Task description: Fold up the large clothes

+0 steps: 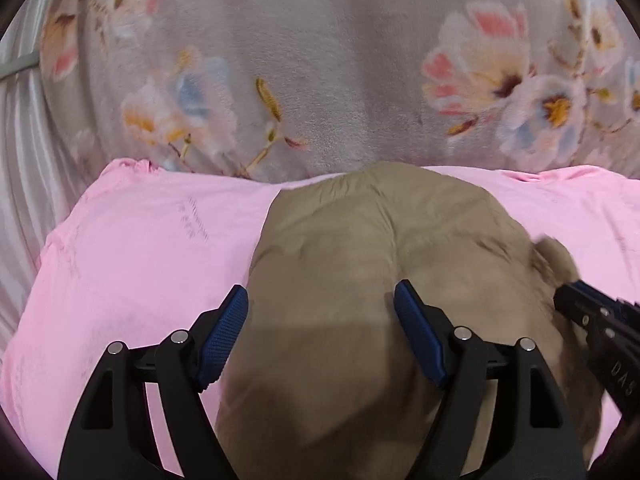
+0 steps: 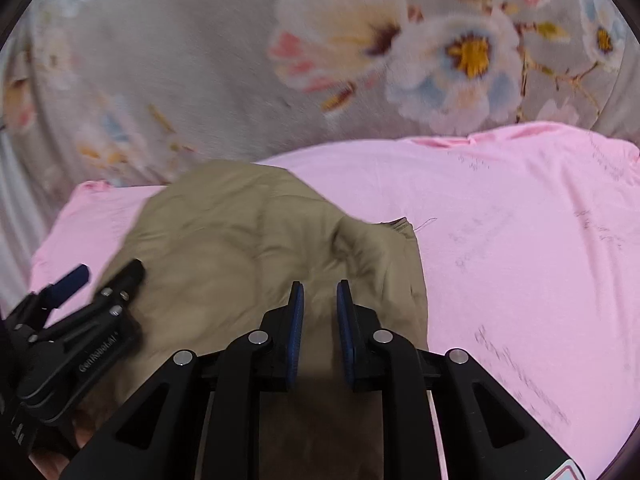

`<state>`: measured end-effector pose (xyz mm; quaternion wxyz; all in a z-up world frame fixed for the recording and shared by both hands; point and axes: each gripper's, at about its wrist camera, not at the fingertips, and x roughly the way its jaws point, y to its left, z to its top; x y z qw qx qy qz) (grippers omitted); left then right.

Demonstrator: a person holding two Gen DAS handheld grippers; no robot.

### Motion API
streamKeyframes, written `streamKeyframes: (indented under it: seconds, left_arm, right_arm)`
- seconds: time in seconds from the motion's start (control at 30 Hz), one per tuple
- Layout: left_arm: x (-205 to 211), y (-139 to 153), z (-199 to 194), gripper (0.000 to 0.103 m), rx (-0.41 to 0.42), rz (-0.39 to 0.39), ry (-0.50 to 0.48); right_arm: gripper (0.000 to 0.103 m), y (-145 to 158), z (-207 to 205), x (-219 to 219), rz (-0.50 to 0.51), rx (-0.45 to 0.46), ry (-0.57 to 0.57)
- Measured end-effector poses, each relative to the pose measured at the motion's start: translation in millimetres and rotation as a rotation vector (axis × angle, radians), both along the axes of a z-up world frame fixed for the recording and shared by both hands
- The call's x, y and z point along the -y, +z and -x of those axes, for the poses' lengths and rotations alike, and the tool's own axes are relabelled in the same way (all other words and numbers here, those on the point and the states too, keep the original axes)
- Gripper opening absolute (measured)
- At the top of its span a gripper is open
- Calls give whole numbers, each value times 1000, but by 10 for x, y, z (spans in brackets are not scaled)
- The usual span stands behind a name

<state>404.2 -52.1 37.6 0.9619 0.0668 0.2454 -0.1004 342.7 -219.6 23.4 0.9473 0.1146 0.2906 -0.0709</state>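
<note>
A tan garment (image 1: 360, 280), folded into a thick bundle, is seen lying on a pink sheet (image 1: 132, 256) that is spread over a grey fleece blanket printed with flowers (image 1: 320, 60). The kind of garment cannot be told from these views. Its long axis is seen running from the cameras away toward the blanket, with a rounded far end pointing at the floral print and the near end passing out of view under the tongs. A raised crease is seen down its middle in the left wrist view. In the right wrist view the garment's right edge (image 2: 416, 264) is seen lying fairly straight on the sheet, with a frayed corner and a loose thread just past it.

The left gripper (image 1: 321, 304) is held low over the garment with its jaws spread wide; the blue pads (image 1: 224, 332) are set apart and nothing is held between them. In the right wrist view it is seen from the side at the garment's left edge (image 2: 104, 284).

The right gripper (image 2: 320, 300) is held over the near part of the garment with its jaws drawn close, a narrow gap left between the pads (image 2: 297, 320). Tan cloth is seen through that gap, but whether any is pinched cannot be told. In the left wrist view it is seen at the right edge (image 1: 576, 300), blurred, beside a bunched fold of cloth.
</note>
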Motion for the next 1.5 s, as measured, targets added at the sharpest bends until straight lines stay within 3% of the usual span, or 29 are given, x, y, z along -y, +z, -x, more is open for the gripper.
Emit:
streamKeyframes:
  seconds: [0.17,0.3,0.8,0.87,1.0,1.13,1.33,1.5]
  left_arm:
    - [-217,-224,288,75,-43,21,-8]
    - [-242,-369,339,76,-13,49,-2]
    - [-288,-417,242,87,-52,94,7]
    - [-321,-407,288,88,-42,107,16]
    - [-456,-413,639,89,-53,154,21]
    - [-619,-463,1131,96,-48,129,15]
    - [-684,-541,1704,98,-71,53,10]
    - [-624,-602,2001,98,-83,-1,19]
  right_arm:
    - [21,-210,231,-183,54,8,18]
    - [21,-298,203,-229,80,10,3]
    - [24,-299,214,-273,107,18,-46]
    - [40,-249,351,-312,141,48,-100]
    - [56,-216,865,-469,163,58,-78]
    - [76,-298,1516,-587,206,44,-94]
    - [79,-461,2003,-450,82,-42,-144]
    - [79,-545,2224,-483,63,-65,-154]
